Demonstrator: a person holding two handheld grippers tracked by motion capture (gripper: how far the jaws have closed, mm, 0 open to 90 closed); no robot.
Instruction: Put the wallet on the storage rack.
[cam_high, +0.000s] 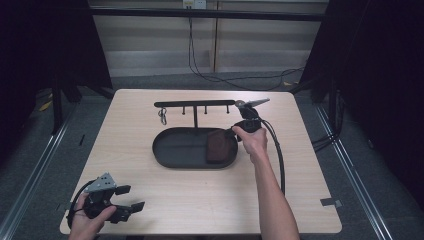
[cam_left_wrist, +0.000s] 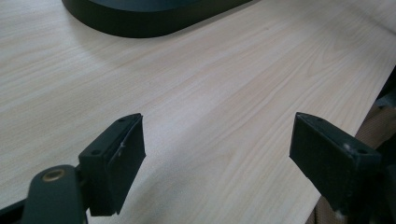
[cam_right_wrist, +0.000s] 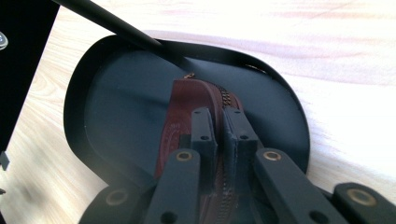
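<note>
The right hand-held gripper is clamped on the brown leather zip pouch at the right end of the black oval metal tray. Lower until the pouch lies flat on the tray, then release. The left hand-held gripper rests spread over the light wooden worktop.

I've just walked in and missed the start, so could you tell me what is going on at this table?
A person works with a gripper in each hand. The right gripper is shut on a brown zipped pouch that sits at the right end of the black oval tray, in front of a hook rack with a key ring hanging from it. The left gripper rests open at the table's near left corner, holding nothing.
</note>
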